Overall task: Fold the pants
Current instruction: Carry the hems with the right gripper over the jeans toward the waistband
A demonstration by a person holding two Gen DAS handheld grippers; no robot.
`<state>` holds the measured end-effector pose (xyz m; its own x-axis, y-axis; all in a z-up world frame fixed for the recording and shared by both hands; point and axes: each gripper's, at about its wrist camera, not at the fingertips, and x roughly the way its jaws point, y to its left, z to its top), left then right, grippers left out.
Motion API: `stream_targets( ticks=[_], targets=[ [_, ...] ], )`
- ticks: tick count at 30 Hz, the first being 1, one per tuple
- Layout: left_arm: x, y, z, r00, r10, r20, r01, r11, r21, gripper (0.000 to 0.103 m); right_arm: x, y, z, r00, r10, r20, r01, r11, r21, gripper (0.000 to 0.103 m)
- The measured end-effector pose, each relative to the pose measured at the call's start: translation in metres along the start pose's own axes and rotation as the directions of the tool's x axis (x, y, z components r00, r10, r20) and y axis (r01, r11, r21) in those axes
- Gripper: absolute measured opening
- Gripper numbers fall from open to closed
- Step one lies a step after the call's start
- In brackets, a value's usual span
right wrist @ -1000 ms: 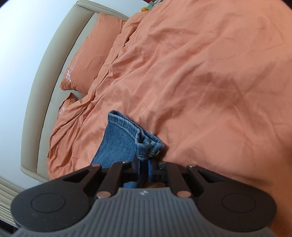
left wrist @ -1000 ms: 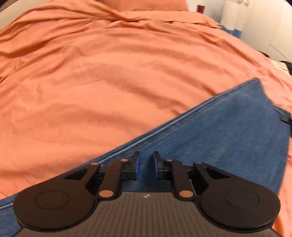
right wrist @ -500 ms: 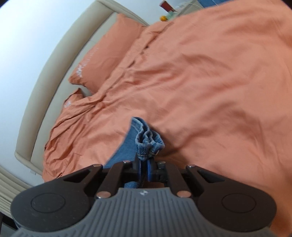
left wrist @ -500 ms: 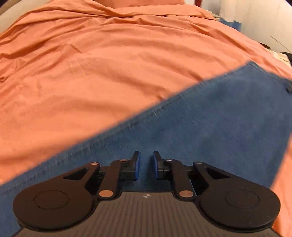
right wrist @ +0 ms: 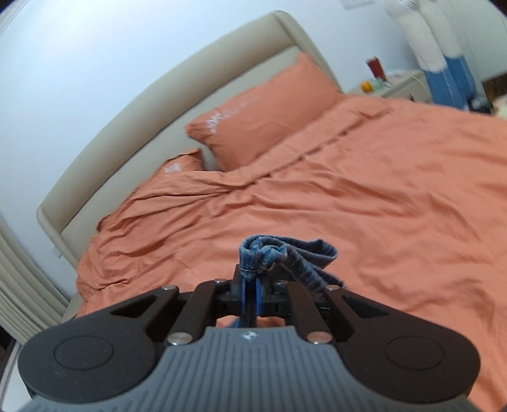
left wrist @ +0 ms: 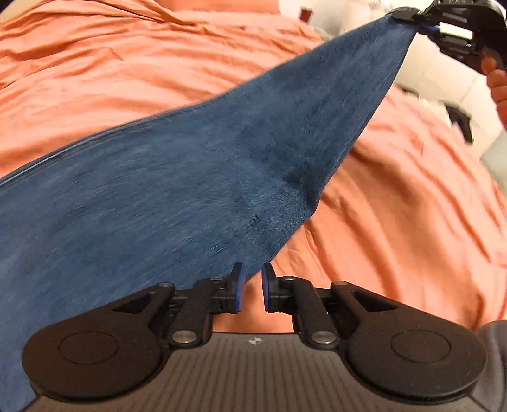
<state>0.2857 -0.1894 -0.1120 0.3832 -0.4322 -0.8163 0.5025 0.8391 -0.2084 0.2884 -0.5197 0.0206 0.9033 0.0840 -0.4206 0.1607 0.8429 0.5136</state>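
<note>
Blue denim pants (left wrist: 190, 190) stretch diagonally across the left wrist view, lifted off the orange bed cover (left wrist: 126, 63) at their far end. My right gripper (left wrist: 424, 23) holds that end up at the top right, with a person's hand (left wrist: 497, 82) behind it. In the right wrist view this gripper (right wrist: 253, 285) is shut on the bunched hem (right wrist: 272, 253). My left gripper (left wrist: 252, 285) is at the pants' near edge and its jaws are closing. The tip of the cloth reaches between the fingertips, and a gap still shows between the pads.
The orange bed cover (right wrist: 380, 206) is wrinkled all over. Two orange pillows (right wrist: 263, 117) lean on a beige headboard (right wrist: 158, 104) at the back. A nightstand (right wrist: 396, 85) with small items stands beyond the bed. Curtains (right wrist: 19, 285) hang at the left.
My right gripper has risen and rolled, carrying the hem up off the bed. The left gripper has slid across the pants to their edge, and its pads stand slightly closer.
</note>
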Motion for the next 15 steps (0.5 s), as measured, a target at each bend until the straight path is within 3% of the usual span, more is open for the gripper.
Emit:
stream_targets(
  ticks=[4,8,12,15],
  targets=[
    [-0.053,0.033,-0.011,0.996,0.007,0.093,0.002,0.995,-0.102,0.014,-0.001,0.071,-0.002,0.999,0.043,0.005,-0.042,0.994,-0.102,0.001],
    [-0.103,0.081,-0.018,0.980,0.086,0.178,-0.045,0.974,-0.223,0.013,0.010,0.150,-0.023,0.994,0.103,-0.022,-0.105,0.973,-0.207,0.001],
    [-0.146,0.126,-0.032,0.958,0.141,0.248,-0.050,0.938,-0.342,0.013,0.031,0.219,-0.062,0.982,0.173,-0.078,-0.187,0.950,-0.249,0.001],
    [-0.160,0.156,-0.044,0.949,0.159,0.271,-0.032,0.908,-0.419,0.014,0.051,0.259,-0.111,0.972,0.190,-0.138,-0.222,0.933,-0.282,0.001]
  ],
)
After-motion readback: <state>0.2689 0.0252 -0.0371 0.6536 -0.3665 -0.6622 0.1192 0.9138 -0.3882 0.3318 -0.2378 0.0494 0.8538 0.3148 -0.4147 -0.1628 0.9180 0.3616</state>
